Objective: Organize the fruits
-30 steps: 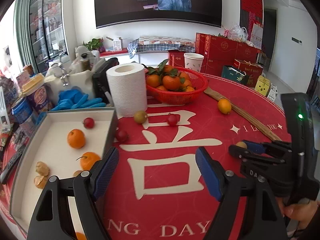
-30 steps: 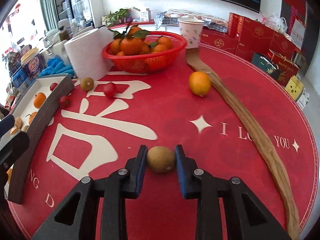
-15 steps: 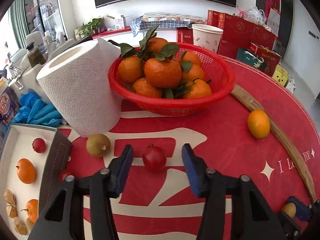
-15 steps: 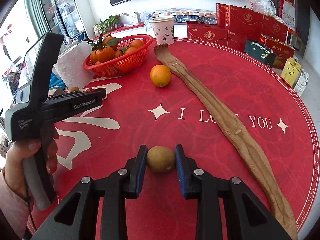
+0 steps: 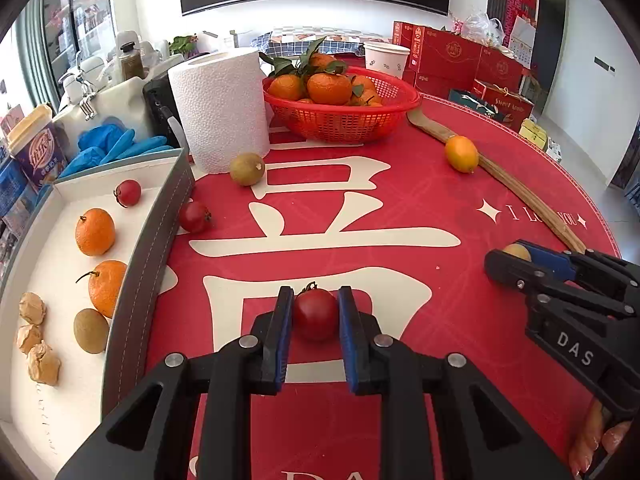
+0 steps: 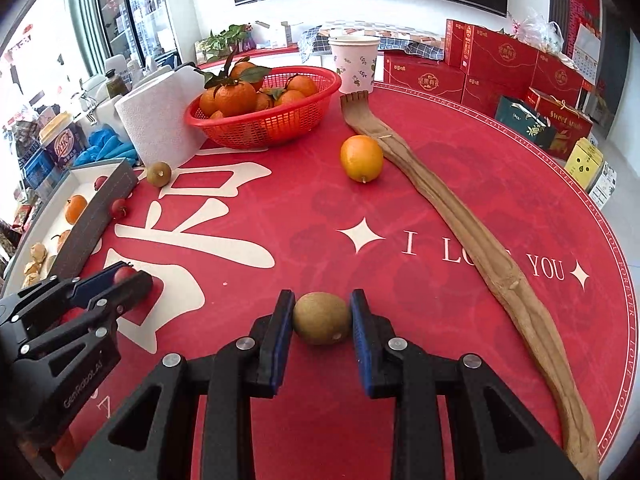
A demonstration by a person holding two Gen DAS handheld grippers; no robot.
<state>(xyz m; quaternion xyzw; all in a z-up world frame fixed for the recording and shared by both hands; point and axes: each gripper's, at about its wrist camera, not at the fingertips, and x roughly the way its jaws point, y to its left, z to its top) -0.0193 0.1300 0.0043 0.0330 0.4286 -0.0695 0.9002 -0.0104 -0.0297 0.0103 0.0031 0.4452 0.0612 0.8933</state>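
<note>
The left gripper (image 5: pixel 313 322) is closed on a small red fruit (image 5: pixel 316 316); both blue pads (image 5: pixel 347 328) press its sides; it sits just above the red table mat (image 5: pixel 400 216); half a second ago the same gripper was open around this red fruit up by the basket, so it has now squeezed shut and pulled back toward the near edge. The right gripper (image 6: pixel 322 322) holds a brown kiwi (image 6: pixel 322 317) between its pads, tight on both sides; it held the kiwi the same way before and has hardly moved.

To the left lies the white tray (image 5: pixel 52 360); inside it are two oranges (image 5: pixel 95 231), one kiwi (image 5: pixel 91 330), one small red fruit and three dried brown ones (image 5: pixel 34 338); another red fruit (image 5: pixel 194 217) touches the tray's grey wall on the outside. Farther off, a loose kiwi (image 5: pixel 247 168) sits just beside the paper roll (image 5: pixel 220 110); an orange (image 6: pixel 361 158) lies beside the long wooden stick (image 6: pixel 472 232). At the back stands the red basket (image 5: pixel 344 116) full of leafy oranges, with a paper cup (image 6: pixel 354 65) behind it.
</note>
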